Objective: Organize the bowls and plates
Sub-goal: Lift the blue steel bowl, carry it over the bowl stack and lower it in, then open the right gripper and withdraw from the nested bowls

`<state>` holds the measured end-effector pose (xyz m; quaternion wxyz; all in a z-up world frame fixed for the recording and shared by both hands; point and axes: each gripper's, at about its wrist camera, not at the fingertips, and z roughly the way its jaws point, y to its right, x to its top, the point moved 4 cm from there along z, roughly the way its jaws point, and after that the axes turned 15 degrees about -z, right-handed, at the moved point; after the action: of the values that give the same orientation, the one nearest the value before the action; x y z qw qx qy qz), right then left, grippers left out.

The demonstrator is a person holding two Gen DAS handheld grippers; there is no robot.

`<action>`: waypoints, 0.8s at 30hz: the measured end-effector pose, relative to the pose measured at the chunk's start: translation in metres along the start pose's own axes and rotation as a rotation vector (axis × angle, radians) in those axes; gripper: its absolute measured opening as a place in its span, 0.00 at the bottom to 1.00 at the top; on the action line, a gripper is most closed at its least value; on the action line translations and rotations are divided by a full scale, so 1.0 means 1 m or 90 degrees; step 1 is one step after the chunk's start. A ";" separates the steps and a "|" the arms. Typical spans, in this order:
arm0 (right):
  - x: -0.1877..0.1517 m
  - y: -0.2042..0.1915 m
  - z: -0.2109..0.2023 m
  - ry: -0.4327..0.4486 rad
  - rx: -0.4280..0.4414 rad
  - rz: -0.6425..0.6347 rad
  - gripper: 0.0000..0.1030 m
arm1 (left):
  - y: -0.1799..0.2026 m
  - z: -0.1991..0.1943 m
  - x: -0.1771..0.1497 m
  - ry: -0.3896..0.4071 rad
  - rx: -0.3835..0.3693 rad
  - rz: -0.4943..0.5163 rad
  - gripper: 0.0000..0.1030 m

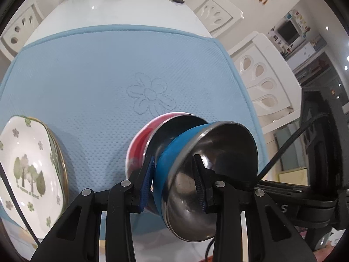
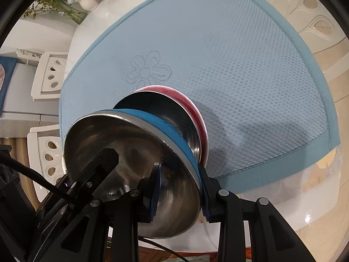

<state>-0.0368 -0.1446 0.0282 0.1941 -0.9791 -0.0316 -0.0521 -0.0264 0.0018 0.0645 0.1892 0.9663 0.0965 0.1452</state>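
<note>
Both hand-held grippers clamp the rim of the same blue bowl [image 1: 174,166]; the left hand-held gripper [image 1: 174,183] pinches it at about seven o'clock in its own view, one pad inside the steel and one on the blue wall; the right hand-held gripper [image 2: 180,193] does likewise at about five o'clock in its view. The blue bowl sits nested in a red bowl [image 1: 136,150], the pair tipped on its side over the blue mat [image 1: 87,76] on the white tabletop [image 1: 109,8]; whether the red bowl touches the mat I cannot tell. A flowered plate [image 1: 28,163] lies at nine o'clock in the left view, near the mat's edge.

The likely trouble is slippage; polished steel is slick, the rim thin and curved, and the ribbed pads bite only a narrow strip. The red bowl seems held by nesting alone, so more tilt could let it slide out; uneven pulling might twist the rim loose. The mat looks soft and dimpled, with an embossed flower; the plate is glossy, squarish ceramic.
</note>
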 end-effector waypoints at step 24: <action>-0.009 -0.009 -0.022 0.041 -0.015 -0.007 0.30 | -0.044 -0.021 0.014 0.056 0.057 -0.027 0.31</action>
<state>-0.0486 -0.1450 0.0510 0.1831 -0.9789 -0.0303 -0.0852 -0.0259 0.0520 0.0687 0.1443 0.9643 0.1313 0.1791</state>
